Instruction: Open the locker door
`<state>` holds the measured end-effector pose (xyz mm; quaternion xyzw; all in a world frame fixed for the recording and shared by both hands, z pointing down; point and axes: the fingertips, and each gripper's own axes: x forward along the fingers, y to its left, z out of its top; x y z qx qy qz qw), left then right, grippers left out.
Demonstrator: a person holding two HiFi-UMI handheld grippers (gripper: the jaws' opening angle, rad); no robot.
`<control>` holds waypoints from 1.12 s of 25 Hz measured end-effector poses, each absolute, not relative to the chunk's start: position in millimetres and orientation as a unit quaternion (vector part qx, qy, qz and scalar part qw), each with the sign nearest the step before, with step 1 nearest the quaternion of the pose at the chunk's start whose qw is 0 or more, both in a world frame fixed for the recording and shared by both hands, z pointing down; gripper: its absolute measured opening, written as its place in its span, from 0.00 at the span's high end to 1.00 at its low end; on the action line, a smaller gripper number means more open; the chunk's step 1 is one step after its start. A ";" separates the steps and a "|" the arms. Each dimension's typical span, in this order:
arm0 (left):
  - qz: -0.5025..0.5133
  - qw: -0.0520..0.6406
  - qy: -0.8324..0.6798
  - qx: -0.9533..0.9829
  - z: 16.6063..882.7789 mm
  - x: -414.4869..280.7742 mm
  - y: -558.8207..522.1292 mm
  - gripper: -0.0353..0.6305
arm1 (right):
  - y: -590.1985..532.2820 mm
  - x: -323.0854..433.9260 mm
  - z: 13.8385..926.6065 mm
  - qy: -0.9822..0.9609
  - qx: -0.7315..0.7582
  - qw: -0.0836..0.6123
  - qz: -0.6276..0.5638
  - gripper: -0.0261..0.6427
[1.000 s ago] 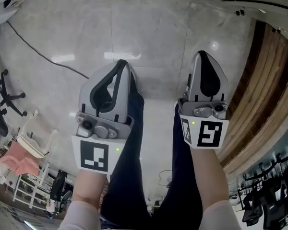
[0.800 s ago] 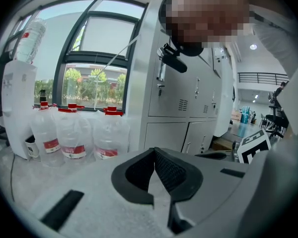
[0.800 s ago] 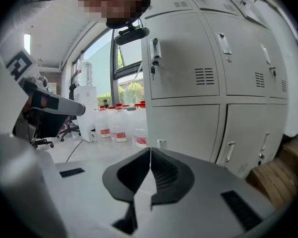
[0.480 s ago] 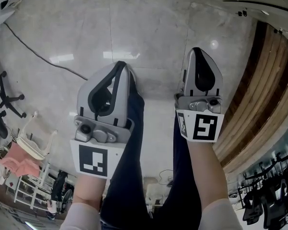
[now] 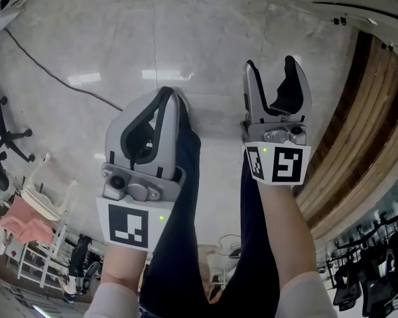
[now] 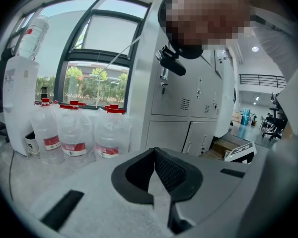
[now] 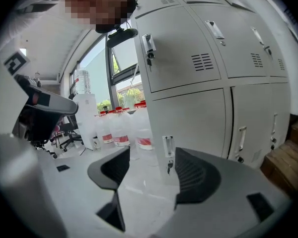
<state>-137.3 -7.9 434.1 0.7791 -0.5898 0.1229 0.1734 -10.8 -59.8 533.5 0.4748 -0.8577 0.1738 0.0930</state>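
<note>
Head view: over the floor (image 5: 205,38), the left gripper (image 5: 167,93) sits at 9 o'clock with its jaws clenched on nothing. The right gripper (image 5: 270,68) is at 2 o'clock, its jaws just opened and empty. Left gripper view: the lockers (image 6: 188,98) stand at 2 o'clock. Right gripper view: the lower locker door (image 7: 198,125) fills the centre, its handle (image 7: 168,150) framed beyond the released jaws, untouched. The door is probably thin sheet metal, light and stiff; pinch that small, slick handle.

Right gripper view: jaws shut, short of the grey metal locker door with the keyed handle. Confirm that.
Not shut. The right gripper view shows the right gripper with jaws just opened apart, nothing between them. The rest holds: it is short of the grey metal locker door with the keyed handle.
</note>
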 end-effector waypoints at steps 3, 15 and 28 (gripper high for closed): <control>0.121 0.172 -0.591 0.779 433.6 -139.3 -9.9 0.93 | -65.7 -19.0 545.5 -0.863 0.461 0.101 0.183 0.59; 0.129 0.179 -0.592 0.776 439.5 -154.0 -10.2 0.93 | -105.4 -32.4 573.7 -0.873 0.447 0.121 0.156 0.59; 0.112 0.205 -0.594 0.770 446.1 -153.8 -15.8 0.93 | -160.6 -61.1 604.9 -0.880 0.437 0.139 0.125 0.59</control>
